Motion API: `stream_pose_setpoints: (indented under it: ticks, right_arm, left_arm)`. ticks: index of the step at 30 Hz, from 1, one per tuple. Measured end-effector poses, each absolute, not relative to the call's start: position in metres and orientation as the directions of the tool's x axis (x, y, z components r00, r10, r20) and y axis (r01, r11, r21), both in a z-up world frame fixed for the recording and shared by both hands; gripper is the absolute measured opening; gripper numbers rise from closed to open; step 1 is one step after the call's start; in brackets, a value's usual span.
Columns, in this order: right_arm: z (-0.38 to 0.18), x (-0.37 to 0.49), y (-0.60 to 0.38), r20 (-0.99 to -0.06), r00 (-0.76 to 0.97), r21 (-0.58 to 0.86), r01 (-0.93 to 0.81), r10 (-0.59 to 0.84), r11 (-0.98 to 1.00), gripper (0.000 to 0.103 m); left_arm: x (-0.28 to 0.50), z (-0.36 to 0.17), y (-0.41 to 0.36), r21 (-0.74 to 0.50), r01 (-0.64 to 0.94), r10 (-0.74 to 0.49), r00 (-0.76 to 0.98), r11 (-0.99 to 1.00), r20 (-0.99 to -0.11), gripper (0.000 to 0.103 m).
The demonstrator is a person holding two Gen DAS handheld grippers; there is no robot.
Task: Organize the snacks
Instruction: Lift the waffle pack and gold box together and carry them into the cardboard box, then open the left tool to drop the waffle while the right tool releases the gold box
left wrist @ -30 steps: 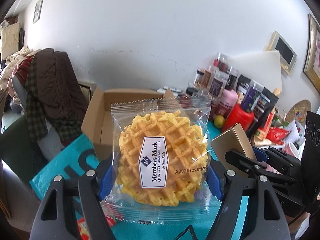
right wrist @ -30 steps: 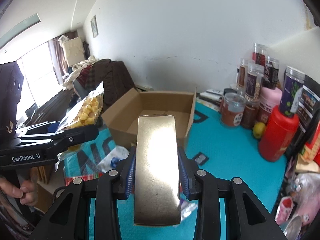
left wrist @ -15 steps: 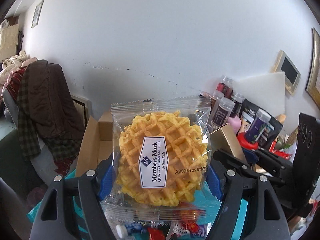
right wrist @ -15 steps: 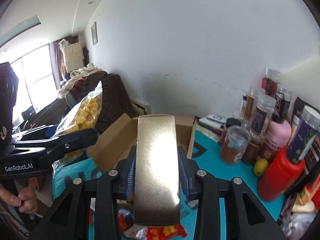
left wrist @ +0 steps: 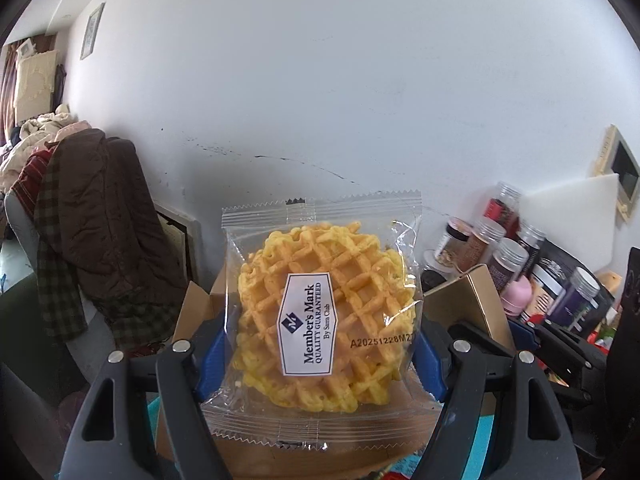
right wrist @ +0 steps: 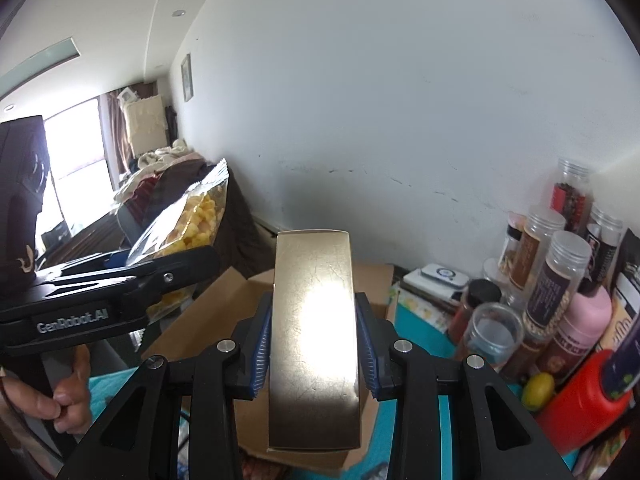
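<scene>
My left gripper (left wrist: 320,356) is shut on a clear packet holding a yellow waffle snack (left wrist: 320,320) with a white Member's Mark label, held upright. My right gripper (right wrist: 314,348) is shut on a shiny gold box (right wrist: 314,340), held upright. Both hang above an open cardboard box (right wrist: 240,300) that stands on a teal table cover (right wrist: 416,328). The gold box also shows in the left wrist view (left wrist: 468,304), to the right of the waffle packet. The waffle packet shows edge-on in the right wrist view (right wrist: 192,220), at the left.
Several jars and bottles (right wrist: 552,280) and a red bottle (right wrist: 580,400) crowd the table's right side by the white wall. A small yellow fruit (right wrist: 538,386) lies near them. Clothes hang over a chair (left wrist: 88,224) at the left.
Both grippers have moved forward and higher with their snacks, so the cardboard box now lies close below them. The loose snacks on the table have dropped out of view.
</scene>
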State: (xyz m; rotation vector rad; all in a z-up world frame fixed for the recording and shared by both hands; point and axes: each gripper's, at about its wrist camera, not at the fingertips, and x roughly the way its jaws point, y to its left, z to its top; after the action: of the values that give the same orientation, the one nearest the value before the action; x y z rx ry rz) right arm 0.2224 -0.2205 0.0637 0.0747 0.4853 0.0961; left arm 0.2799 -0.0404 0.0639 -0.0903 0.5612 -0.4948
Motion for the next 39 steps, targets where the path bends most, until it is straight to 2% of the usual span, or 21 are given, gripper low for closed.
stream_pose_setpoints:
  ticks: [8, 17, 25, 32, 39]
  right_arm:
    - [0.034, 0.263, -0.218, -0.524, 0.845, 0.1, -0.07, 0.112, 0.993, 0.037]
    - [0.0, 0.297, -0.223, -0.596, 0.795, 0.137, -0.042, 0.116, 0.99, 0.037]
    - [-0.028, 0.32, -0.225, -0.682, 0.727, 0.11, -0.001, 0.076, 0.994, 0.037]
    - [-0.044, 0.329, -0.235, -0.725, 0.686, 0.11, 0.035, 0.056, 0.993, 0.039]
    - [-0.051, 0.334, -0.244, -0.745, 0.664, 0.151, 0.064, 0.071, 0.987, 0.039]
  left_arm:
    - [0.32, 0.036, -0.06, -0.123, 0.387, -0.385, 0.731, 0.914, -0.563, 0.076]
    - [0.357, -0.009, -0.072, -0.107, 0.359, -0.337, 0.673, 0.927, -0.658, 0.076]
    - [0.384, -0.053, -0.088, -0.074, 0.325, -0.264, 0.59, 0.943, -0.763, 0.076]
    - [0.396, -0.077, -0.091, -0.057, 0.319, -0.227, 0.526, 0.946, -0.82, 0.076]
    - [0.396, -0.077, -0.093, -0.041, 0.32, -0.212, 0.521, 0.946, -0.827, 0.076]
